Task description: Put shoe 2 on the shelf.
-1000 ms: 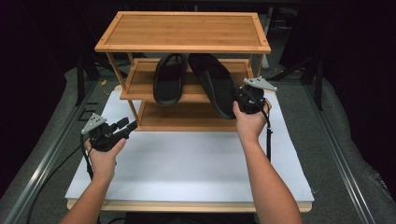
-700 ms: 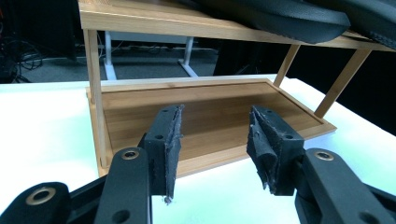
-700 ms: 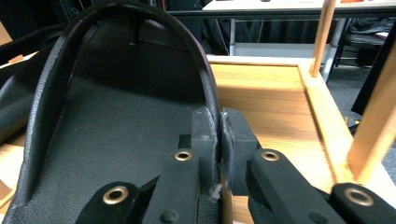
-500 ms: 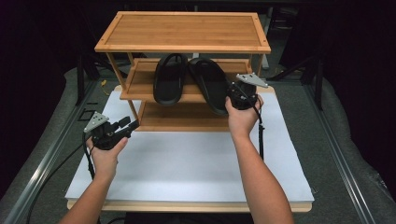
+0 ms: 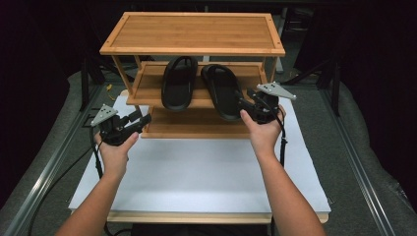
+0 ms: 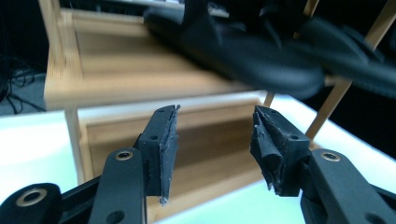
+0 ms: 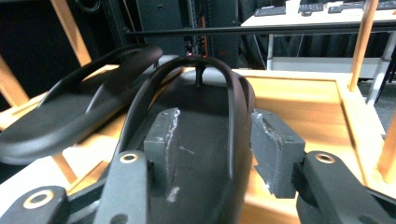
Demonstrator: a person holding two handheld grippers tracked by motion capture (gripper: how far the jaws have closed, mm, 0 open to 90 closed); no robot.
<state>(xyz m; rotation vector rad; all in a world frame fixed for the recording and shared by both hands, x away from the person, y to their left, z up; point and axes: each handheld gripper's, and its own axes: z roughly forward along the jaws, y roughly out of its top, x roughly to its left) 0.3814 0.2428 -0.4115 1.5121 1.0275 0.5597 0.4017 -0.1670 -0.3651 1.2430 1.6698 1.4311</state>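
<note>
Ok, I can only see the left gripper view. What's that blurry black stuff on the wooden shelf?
Observer: Two black rubber flip-flops on the bamboo rack's middle shelf: a left sandal and a right sandal.
Operator: Where's the other gripper?
Observer: The right gripper is at the right sandal, jaws open on either side of its strap.
Operator: What's under my gripper?
Observer: The left gripper hangs over a white board, by the rack's left front corner.

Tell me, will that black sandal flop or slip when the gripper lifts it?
Probably a little floppy: the sandal looks like soft, thin rubber. It likely weighs little. The right gripper straddles its edge and strap with rough pads, so slipping seems unlikely, though it may dangle.
</note>
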